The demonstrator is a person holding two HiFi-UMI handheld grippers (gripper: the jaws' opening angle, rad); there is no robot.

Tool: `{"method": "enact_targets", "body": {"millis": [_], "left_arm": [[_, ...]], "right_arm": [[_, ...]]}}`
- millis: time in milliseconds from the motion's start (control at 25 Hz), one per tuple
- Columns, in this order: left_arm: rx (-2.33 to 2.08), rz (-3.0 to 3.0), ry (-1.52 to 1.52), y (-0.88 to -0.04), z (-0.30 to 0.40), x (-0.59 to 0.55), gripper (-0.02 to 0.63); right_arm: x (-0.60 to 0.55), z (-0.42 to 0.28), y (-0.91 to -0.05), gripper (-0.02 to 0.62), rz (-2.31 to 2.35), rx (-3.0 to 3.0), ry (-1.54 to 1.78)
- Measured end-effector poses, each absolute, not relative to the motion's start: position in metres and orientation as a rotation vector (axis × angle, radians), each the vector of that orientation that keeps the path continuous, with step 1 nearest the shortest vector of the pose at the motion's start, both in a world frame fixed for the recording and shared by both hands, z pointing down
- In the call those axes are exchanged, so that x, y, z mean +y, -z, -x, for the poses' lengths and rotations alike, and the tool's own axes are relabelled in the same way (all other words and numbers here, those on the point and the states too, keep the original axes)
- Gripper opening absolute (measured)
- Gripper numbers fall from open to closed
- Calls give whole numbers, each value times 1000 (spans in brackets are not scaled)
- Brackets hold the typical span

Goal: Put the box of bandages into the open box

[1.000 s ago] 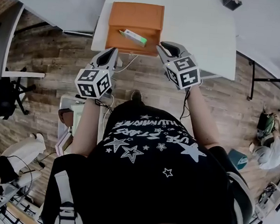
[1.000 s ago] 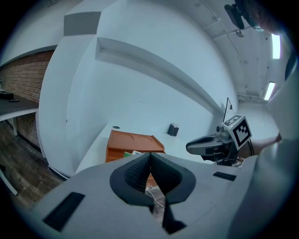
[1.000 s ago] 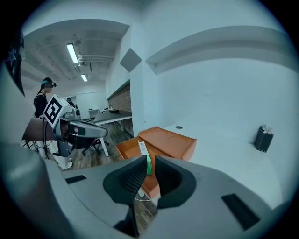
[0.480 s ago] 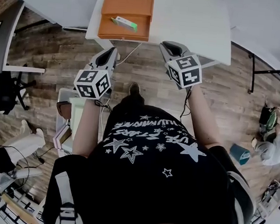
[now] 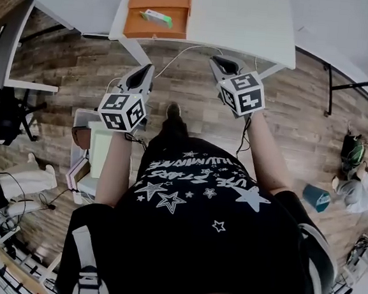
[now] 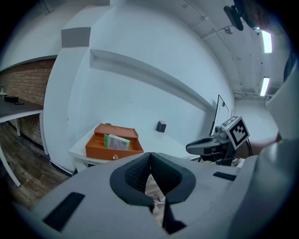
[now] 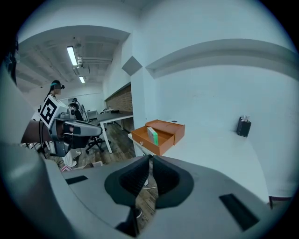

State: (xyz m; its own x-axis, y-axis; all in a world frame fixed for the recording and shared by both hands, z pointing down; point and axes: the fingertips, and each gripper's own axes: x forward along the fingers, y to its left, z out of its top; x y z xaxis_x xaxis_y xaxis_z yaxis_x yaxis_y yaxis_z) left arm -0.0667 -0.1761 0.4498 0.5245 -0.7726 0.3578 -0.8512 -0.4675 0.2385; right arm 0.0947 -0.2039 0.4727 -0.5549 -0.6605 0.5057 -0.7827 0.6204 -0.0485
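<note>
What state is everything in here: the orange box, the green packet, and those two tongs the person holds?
Orange box: open, on the white table's corner.
Box of bandages: lying inside the orange box.
Left tongs: closed, empty, held over the floor.
Right tongs: closed, empty, held over the floor.

Open-plan office, white desks [image 5: 246, 20], black swivel chair [image 5: 4, 118], wood-plank floor [image 5: 70, 63], brick wall [image 6: 23, 84], ceiling strip lights [image 7: 71, 55]

The head view's top edge cuts off the open box [image 5: 137, 27] and the table [image 5: 246, 20], and print on the bandage box [image 5: 155, 18] is too small to read.
</note>
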Motion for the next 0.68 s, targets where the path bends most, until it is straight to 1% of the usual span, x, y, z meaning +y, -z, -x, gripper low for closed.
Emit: {"method": "enact_targets", "body": {"millis": [680], "left_arm": [[-1328,-2403,-255,-449,53,-130,20]], "right_arm": [[-155,-110,-468,48,-1163,-2410,-335]]}}
